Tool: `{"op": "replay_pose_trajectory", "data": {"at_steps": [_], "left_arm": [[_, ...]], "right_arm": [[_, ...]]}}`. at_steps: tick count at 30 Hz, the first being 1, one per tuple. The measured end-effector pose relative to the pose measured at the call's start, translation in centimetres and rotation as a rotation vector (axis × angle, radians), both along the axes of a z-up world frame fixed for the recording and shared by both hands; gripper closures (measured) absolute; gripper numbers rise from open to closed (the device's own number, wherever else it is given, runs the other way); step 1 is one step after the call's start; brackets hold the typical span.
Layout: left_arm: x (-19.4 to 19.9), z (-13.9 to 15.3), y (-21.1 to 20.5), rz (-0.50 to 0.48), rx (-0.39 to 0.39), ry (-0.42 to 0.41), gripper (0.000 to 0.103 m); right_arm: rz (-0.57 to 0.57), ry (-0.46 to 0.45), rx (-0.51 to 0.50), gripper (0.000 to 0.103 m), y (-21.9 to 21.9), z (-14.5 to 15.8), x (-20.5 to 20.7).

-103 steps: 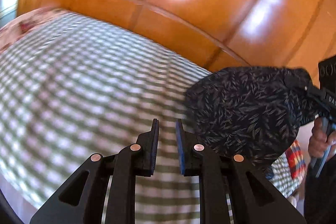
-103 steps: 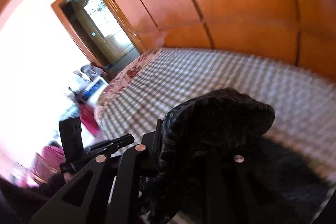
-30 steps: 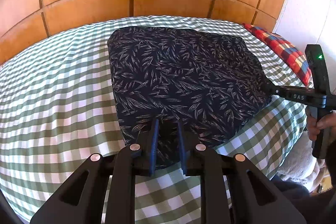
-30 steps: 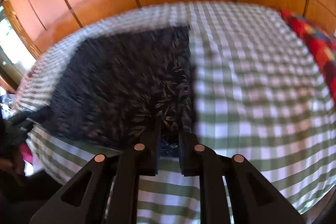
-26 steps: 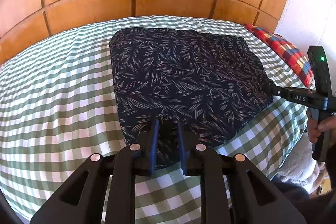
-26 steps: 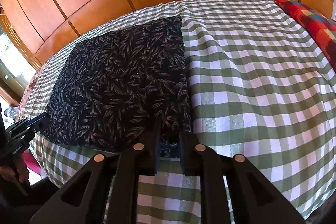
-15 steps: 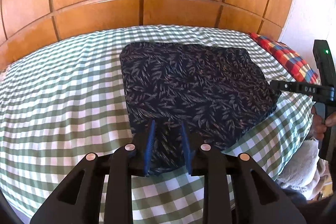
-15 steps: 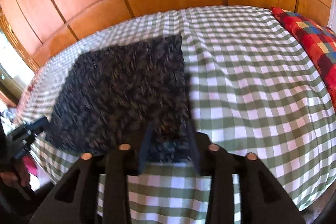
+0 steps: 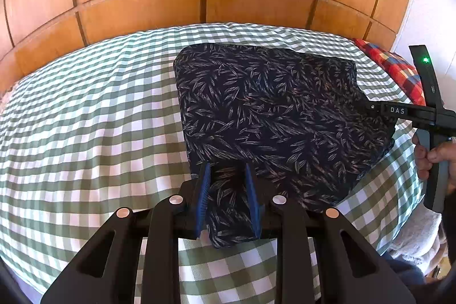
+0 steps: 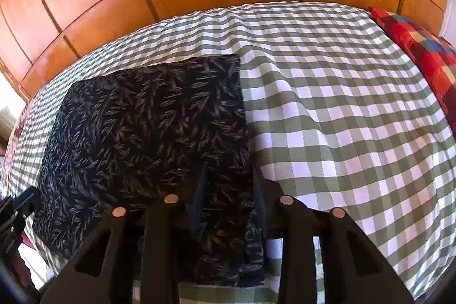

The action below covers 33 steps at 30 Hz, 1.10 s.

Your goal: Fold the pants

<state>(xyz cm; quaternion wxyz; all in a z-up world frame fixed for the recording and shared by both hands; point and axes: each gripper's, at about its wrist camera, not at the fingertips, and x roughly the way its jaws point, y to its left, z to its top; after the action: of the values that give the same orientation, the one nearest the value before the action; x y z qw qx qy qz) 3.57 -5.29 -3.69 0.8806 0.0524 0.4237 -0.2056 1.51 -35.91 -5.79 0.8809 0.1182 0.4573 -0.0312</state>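
Pants (image 9: 273,116) folded flat on bed (image 9: 85,118); left gripper (image 9: 228,198) fingers parted, gripping nothing; right gripper (image 10: 228,207) fingers closing around hem, risk dragging fold open

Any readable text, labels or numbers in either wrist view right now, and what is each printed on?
"DAS": white letters on the black body of the right tongs, seen in the left wrist view.
No other text can be read in either view; the pants and checked bedsheet carry only patterns.
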Motion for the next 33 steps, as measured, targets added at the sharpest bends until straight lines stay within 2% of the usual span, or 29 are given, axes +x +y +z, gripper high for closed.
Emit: {"op": "replay_pose_trajectory", "data": {"at_steps": [3, 5, 10, 13, 14, 15, 18, 23, 30, 31, 33], "left_arm": [[0.1, 0.0, 0.2, 0.005, -0.004, -0.003, 0.077], [0.2, 0.0, 0.3, 0.027, 0.0, -0.006, 0.061], [1.1, 0.1, 1.5, 0.034, -0.038, 0.012, 0.049], [2.3, 0.1, 2.9, 0.049, -0.106, 0.05, 0.041], [3.0, 0.0, 3.5, 0.06, -0.143, 0.073, 0.041], [3.7, -0.1, 4.2, 0.075, -0.18, 0.097, 0.041], [5.6, -0.9, 5.5, 0.11, -0.27, 0.176, 0.041], [7.8, -2.0, 5.9, 0.089, -0.387, 0.246, 0.041], [10.1, -3.7, 4.0, 0.023, -0.479, 0.344, 0.041], [10.2, -3.8, 3.7, 0.01, -0.485, 0.353, 0.045], [10.1, -4.3, 2.4, -0.008, -0.445, 0.353, 0.052]], "right_arm": [[-0.019, -0.011, 0.037, 0.063, -0.8, -0.5, -0.4], [-0.025, -0.016, 0.072, 0.062, -1.3, -0.6, -0.6], [-0.015, -0.026, 0.128, 0.057, -2.1, -0.5, -0.8], [0.003, -0.04, 0.211, 0.038, -3.1, -0.2, -0.9], [0.02, -0.049, 0.268, 0.032, -3.5, -0.1, -1.0], [0.028, -0.057, 0.291, 0.031, -3.8, 0.0, -1.0], [0.049, -0.059, 0.312, 0.03, -4.2, 0.0, -0.7], [0.092, -0.03, 0.335, 0.03, -4.1, -1.0, 0.5], [0.157, -0.012, 0.374, 0.029, -3.7, -2.2, 2.1], [0.169, -0.011, 0.38, 0.03, -3.7, -2.3, 2.3], [0.194, -0.007, 0.373, 0.041, -3.2, -2.3, 2.4]]}}
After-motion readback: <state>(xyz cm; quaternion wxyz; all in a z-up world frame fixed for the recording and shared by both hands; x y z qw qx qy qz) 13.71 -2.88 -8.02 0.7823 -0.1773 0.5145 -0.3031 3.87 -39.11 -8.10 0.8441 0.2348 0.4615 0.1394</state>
